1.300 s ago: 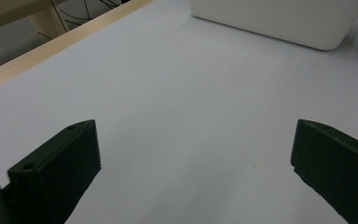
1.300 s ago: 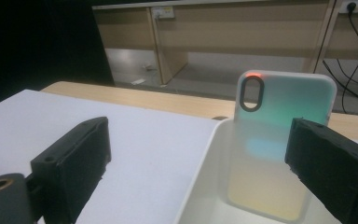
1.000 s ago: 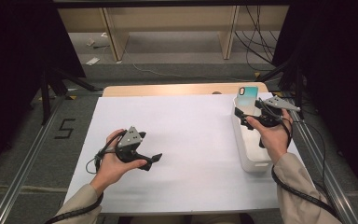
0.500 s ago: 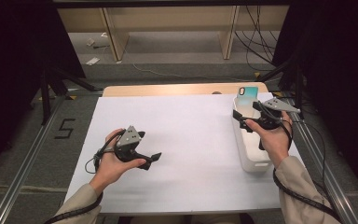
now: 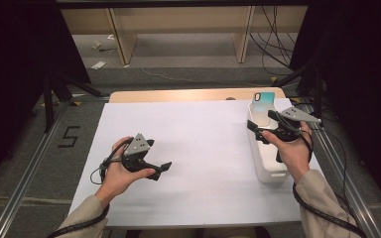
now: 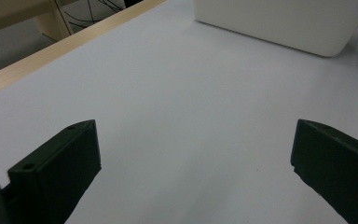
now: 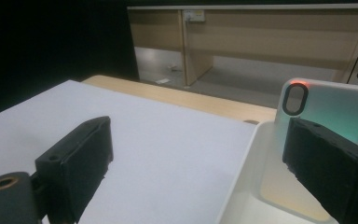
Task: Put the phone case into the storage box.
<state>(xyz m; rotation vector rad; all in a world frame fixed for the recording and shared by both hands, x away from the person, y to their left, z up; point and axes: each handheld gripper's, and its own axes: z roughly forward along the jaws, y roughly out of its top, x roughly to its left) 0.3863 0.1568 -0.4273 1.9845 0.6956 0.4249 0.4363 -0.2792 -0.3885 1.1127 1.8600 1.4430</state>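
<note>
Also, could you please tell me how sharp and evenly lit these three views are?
High view: table bright and fairly sharp, surroundings nearly black. Left gripper view: jaws soft, bin washed out white. Right gripper view: near jaws blurred, phone case clearer, dark at upper left.

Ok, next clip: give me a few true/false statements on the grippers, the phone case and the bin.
1. The phone case stands in the white bin. True.
2. The right gripper is shut on the case. False: its jaws stand apart, with nothing between them.
3. The left gripper is open over bare white table. True.
4. The bin sits at the table's left edge. False: it sits at the right edge.
5. The case lies flat on the table. False: it stands upright, leaning at the bin's far end.
</note>
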